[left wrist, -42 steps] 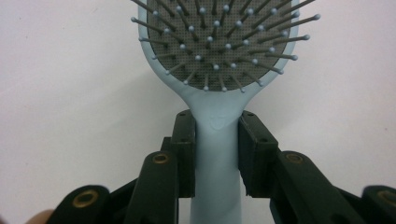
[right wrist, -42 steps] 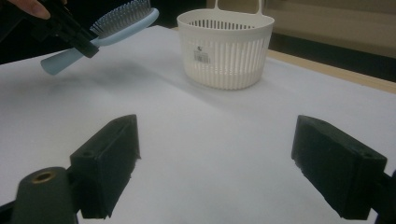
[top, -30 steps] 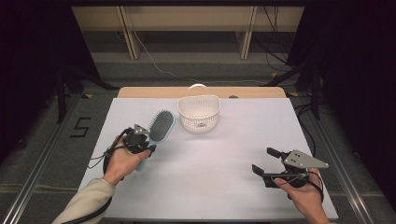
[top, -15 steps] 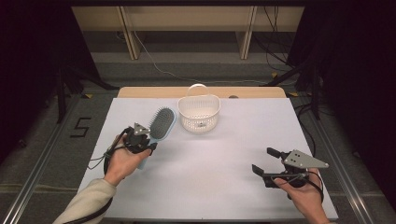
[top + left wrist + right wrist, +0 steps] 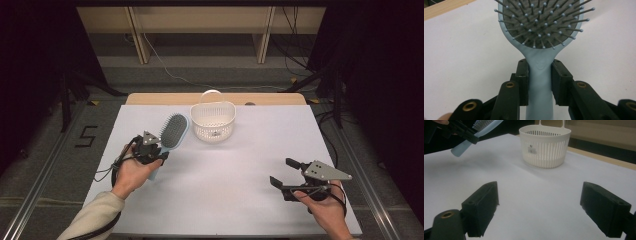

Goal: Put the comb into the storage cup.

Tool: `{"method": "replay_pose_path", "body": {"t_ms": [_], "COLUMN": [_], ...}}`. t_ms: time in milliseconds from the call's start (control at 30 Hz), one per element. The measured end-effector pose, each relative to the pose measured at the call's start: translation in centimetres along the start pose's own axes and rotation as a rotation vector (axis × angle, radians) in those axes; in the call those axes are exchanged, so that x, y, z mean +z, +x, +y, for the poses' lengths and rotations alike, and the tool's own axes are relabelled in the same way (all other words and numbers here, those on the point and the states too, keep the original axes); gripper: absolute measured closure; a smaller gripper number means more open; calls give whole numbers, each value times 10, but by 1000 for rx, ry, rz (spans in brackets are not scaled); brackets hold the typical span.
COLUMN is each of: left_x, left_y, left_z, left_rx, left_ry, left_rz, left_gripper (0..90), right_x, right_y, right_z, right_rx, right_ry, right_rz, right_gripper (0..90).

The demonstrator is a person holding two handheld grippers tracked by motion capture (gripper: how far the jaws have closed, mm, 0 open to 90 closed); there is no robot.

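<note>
At the left of the high view the left gripper [image 5: 148, 149] has its fingers [image 5: 522, 75] closed narrowly on the neck of the pale blue hairbrush [image 5: 171, 134], just below the bristle pad, with the head pointing toward the upper middle of the frame. In the right gripper view the brush looks lifted clear of the white counter [image 5: 240, 170], handle end lowest. The hold is far up the handle and on a smooth, tapering part (the pads meet only a short stretch of it), so I judge the brush could pivot or slide if swung quickly. Toward the centre, the white slotted basket [image 5: 213, 120] stands upright near the far edge; if it is the goal, a long brush entering at a slant could catch the rim or the handle loop and tip the light basket. At the lower right the right gripper [image 5: 292, 176] hovers wide open and empty, well apart, too far to steady anything.
</note>
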State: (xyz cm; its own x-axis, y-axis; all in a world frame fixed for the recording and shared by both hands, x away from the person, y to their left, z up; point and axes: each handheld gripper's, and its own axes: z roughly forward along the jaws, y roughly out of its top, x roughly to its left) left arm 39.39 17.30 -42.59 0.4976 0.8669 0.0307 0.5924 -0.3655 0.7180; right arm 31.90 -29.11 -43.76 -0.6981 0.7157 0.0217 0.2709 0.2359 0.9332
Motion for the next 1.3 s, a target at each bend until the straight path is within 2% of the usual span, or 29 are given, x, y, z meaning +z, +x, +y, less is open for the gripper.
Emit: {"method": "replay_pose_path", "body": {"t_ms": [567, 800, 1300], "left_x": [-1, -4, -5], "left_y": [0, 0, 0], "left_z": [1, 3, 4], "left_rx": [19, 8, -6], "left_ry": [-24, -59, -100], "left_rz": [7, 4, 8], "left_gripper": [697, 697, 697], "right_x": [0, 0, 0], "right_y": [0, 0, 0], "right_z": [0, 0, 0], "right_rx": [1, 1, 0], "right_ry": [0, -2, -1], "right_rz": [1, 1, 3], "right_gripper": [158, 158, 158]}}
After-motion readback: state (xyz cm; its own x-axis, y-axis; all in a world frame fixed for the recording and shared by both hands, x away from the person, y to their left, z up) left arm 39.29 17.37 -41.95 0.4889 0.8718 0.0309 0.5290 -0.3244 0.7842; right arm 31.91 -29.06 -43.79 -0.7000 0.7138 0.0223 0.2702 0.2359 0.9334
